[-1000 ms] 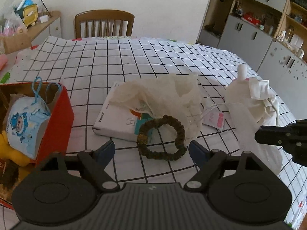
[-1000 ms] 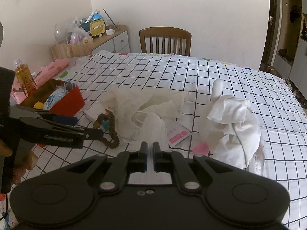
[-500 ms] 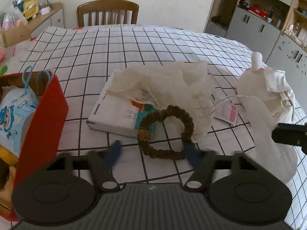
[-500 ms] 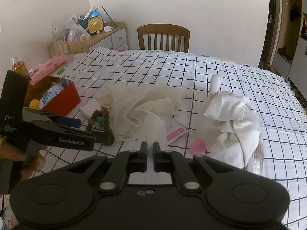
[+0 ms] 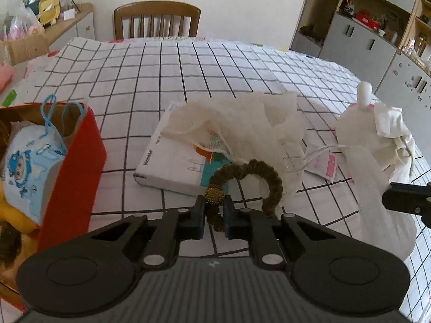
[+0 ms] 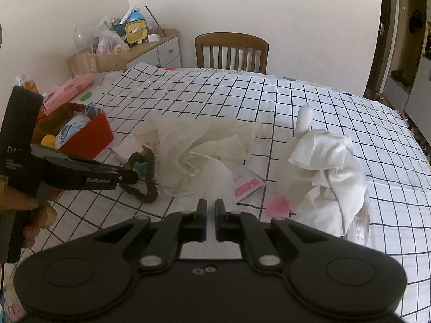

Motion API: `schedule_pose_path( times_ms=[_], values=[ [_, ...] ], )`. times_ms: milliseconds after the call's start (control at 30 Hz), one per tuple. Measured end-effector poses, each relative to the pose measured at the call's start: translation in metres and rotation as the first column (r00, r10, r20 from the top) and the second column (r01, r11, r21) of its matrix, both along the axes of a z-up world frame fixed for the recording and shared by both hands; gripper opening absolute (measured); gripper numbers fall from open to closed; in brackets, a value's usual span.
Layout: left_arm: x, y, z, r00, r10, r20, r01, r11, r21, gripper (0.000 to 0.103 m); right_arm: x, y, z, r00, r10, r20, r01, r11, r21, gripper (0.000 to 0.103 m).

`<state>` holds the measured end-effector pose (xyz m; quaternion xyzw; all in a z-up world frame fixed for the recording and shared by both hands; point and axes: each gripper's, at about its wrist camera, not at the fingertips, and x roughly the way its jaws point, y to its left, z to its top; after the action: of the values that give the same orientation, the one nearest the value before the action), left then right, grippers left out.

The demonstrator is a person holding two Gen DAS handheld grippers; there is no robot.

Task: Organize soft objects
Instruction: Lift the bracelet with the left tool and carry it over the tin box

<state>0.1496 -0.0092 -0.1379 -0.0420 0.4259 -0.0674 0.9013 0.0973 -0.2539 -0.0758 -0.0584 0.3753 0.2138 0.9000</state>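
Observation:
A brown scrunchie (image 5: 269,180) with a gold band lies on the checked tablecloth against a white flat pack (image 5: 172,167). My left gripper (image 5: 213,204) is closing its jaws, and the pads press the scrunchie's near side by the gold band. The right wrist view shows the scrunchie (image 6: 149,173) pinched into a narrow loop at the left gripper's tip (image 6: 132,176). A thin cream cloth (image 5: 242,123) is crumpled over the pack. My right gripper (image 6: 211,207) is shut on nothing, low over the table before the cloth (image 6: 199,140).
A red box (image 5: 80,161) at left holds a child's face mask (image 5: 29,172) and a yellow toy. A white cloth (image 6: 328,161) drapes a white bottle at right, with a pink sachet (image 6: 246,183) beside it. A wooden chair (image 5: 157,18) stands at the far edge.
My left gripper's jaws went from wide apart to clamped on the scrunchie, squeezing it from a round ring into a narrow loop. The right gripper stayed put.

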Motion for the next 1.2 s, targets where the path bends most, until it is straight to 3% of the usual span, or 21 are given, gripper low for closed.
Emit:
schedule_pose_path(
  times_ms=[500, 1200],
  values=[
    [-0.035, 0.027, 0.058, 0.995, 0.017, 0.096, -0.016, 1.0, -0.008, 0.013, -0.019, 0.022, 0.036, 0.997, 0.048, 0.062, -0.05, 0.998, 0.043, 0.005],
    [-0.08, 0.114, 0.125, 0.975, 0.148, 0.168, -0.158, 0.986, 0.045, 0.013, -0.03, 0.122, 0.092, 0.964, 0.214, 0.161, -0.235, 0.963, 0.128, 0.005]
  ],
)
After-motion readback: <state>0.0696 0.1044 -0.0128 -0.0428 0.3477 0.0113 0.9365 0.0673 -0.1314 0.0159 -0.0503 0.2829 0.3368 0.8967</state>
